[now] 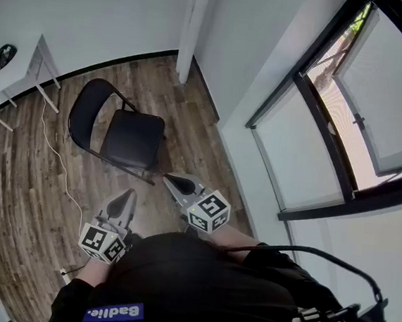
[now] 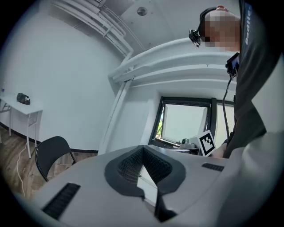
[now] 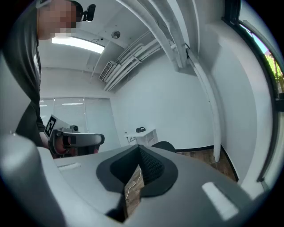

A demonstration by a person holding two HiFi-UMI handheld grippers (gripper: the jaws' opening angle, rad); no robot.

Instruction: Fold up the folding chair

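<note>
Both of my grippers are clenched on nothing. The left gripper (image 2: 142, 150) has its pads pressed together, and so does the right gripper (image 3: 138, 150). In the head view they sit side by side close to my body, the left gripper (image 1: 128, 194) slightly behind the right gripper (image 1: 171, 179), both pointing almost level.

The folding chair (image 1: 122, 131) stands open ahead of the tips, its seat down and its rounded back on the far left side. It is closer to the right gripper and touches neither. Wooden floor (image 1: 16, 174) lies between the tips and the chair legs.

A white cable (image 1: 53, 150) trails over the boards to the left of the chair and runs back past the left gripper's outer side. Beyond the chair, ahead and left, a white table (image 1: 26, 69) stands by the wall with a small dark object (image 1: 4, 56) on it. A white pipe (image 1: 192, 28) rises ahead of the right gripper, behind the chair. A wall and a large window (image 1: 355, 101) close off the right gripper's side.
</note>
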